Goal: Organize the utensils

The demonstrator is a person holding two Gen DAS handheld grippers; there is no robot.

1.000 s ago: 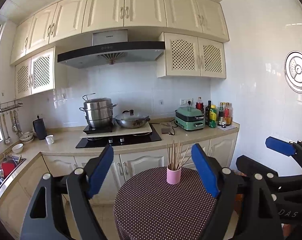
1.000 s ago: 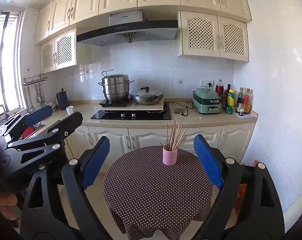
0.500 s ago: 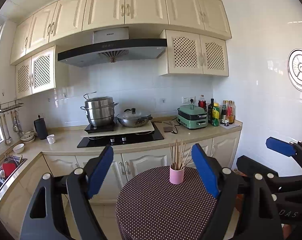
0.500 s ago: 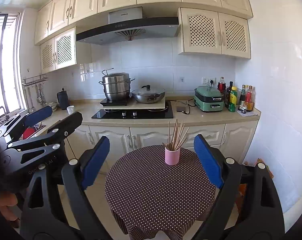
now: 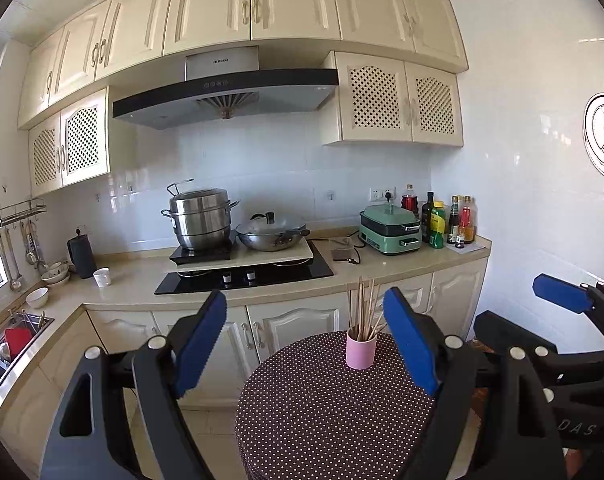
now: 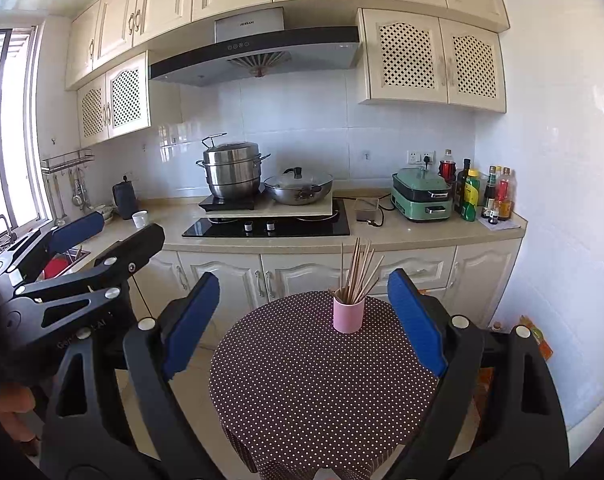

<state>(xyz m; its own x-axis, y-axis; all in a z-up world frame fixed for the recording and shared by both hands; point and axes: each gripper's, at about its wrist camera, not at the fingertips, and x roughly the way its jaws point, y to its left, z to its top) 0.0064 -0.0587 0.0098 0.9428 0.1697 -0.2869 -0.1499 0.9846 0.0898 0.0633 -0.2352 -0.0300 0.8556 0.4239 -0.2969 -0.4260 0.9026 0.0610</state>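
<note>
Round dotted table (image 6: 302, 392) in a kitchen, both grippers held short of it.
A pink cup (image 6: 348, 314) of chopsticks (image 6: 356, 270) stands near the table's far edge; left gripper (image 5: 306, 344) and right gripper (image 6: 304, 320) hover with jaws spread, empty.

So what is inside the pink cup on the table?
The pink cup holds a loose bundle of wooden chopsticks, fanned out above its rim. Their lower ends and the cup's bottom are hidden by its wall.
</note>
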